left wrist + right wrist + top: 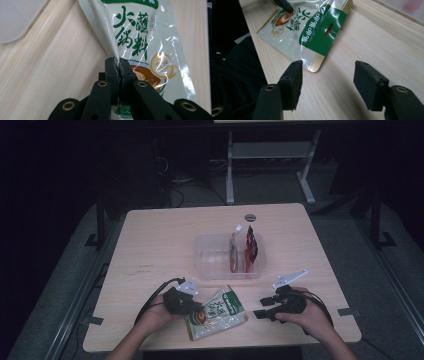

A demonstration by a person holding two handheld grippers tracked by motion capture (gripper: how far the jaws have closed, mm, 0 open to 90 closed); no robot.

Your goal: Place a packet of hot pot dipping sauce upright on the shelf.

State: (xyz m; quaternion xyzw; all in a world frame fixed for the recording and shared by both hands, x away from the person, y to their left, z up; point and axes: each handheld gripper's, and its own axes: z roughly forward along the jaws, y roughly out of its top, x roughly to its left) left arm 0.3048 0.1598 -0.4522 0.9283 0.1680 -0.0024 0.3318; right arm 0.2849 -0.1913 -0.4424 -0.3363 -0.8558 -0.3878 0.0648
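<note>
Forearms enter from the near edge of the wooden table (150,240) in the high view, each hand wrapped around a gripper and resting low over the tabletop. Left gripper (192,306) sits at the left side of the sauce pouch (216,312); in the left gripper view its jaws are pressed together with the pouch's edge pinched between them. Right gripper (261,307) lies to the right of the pouch, near but not touching it, pointing toward it. Its jaws stand wide apart with nothing between them; the right gripper view shows the pouch's corner just past the left jaw.

Pouch condition: flat, glossy, pale cream with a green header band bearing a hang slot, green characters and a printed bowl image. It lies on the table near the front edge, between the two grippers.

Clear plastic tray (210,255) stands beyond the pouch at mid-table, holding two upright sachets (243,251) in its right portion.
</note>
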